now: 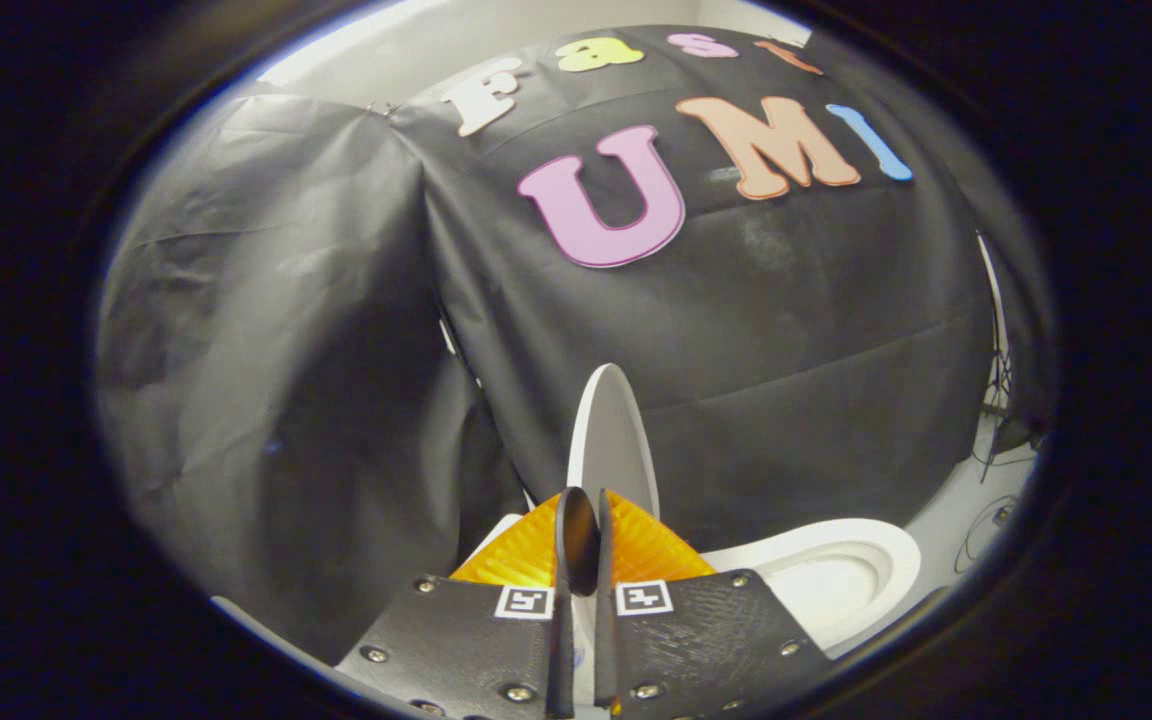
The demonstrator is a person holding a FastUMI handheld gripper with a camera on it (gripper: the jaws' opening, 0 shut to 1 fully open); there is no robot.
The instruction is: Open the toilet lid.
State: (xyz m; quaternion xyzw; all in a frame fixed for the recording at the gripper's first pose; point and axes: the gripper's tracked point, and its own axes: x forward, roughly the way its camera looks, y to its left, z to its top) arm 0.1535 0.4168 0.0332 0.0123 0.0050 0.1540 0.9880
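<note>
Between the tips of the claw (pixel 584 520), pinched by its thin edge, the toilet lid (pixel 616 440); stands close to upright, seen edge-on, rising just beyond the fingers; fingers nearly together, with only a narrow slot between them where white shows through, so judged clamped on the lid rather than merely closed beside it.

Likely close to done, judging by the lid's angle; could go wrong in the last stretch; a thin, smooth edge held only at the fingertips, so may slip out under a twist or a hurried pull; if let go short of its balance point, may drop back with a slam onto the seat (pixel 841 565), below and to the right of the fingers; if pushed too far, may knock against the black cloth wall (pixel 786 400) hanging close behind.

Farther right, past the seat, a pale floor (pixel 956 490) with loose cables (pixel 998 512), well apart from the claw; nothing seen between lid and cloth to block the swing.
</note>
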